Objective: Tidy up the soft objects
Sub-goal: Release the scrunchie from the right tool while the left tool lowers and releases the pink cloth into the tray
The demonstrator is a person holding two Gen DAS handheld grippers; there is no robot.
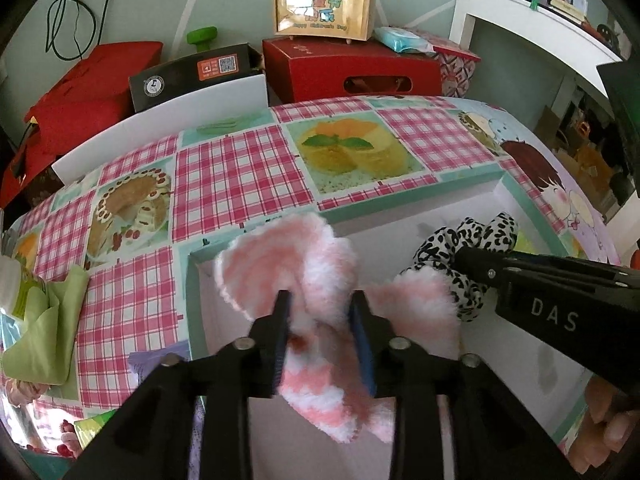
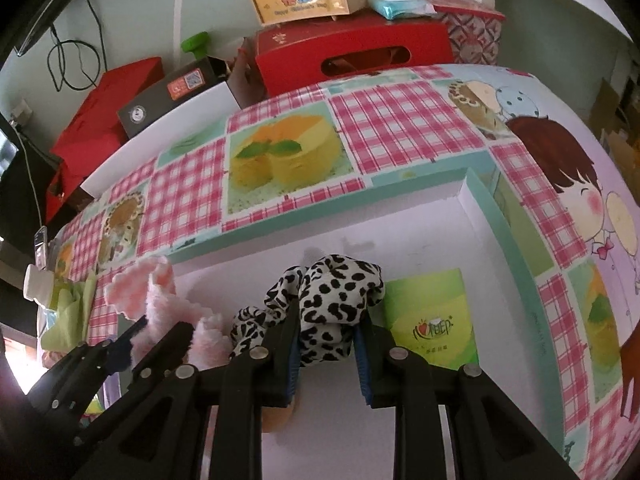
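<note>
1. Left gripper (image 1: 322, 300) points steeply down with a fluffy pink-and-white sock (image 1: 308, 264) between its blue-padded fingers (image 1: 281, 320); the jaws stand part-way apart, and whether the pads press the fabric I cannot tell.
2. Right gripper (image 2: 326, 322) has its jaws narrowly set and pressed on a black-and-white spotted cloth (image 2: 332, 296), which bunches up above the fingertips.
3. Both soft things hang over the white floor of a shallow box with a mint-green rim (image 2: 502, 216), the sock at the box's left end, the spotted cloth near its middle, the two close together.
4. A green tissue packet (image 2: 434, 320) lies flat in the box, just right of the spotted cloth.
5. Under the box is a pink checked tablecloth (image 1: 236, 168) printed with cakes.
6. A light green cloth (image 1: 44, 320) sits at the table's left edge.
7. Behind the table stand red boxes (image 1: 352, 68), a black box (image 1: 192, 74) and a wooden case with a handle (image 1: 324, 8).
</note>
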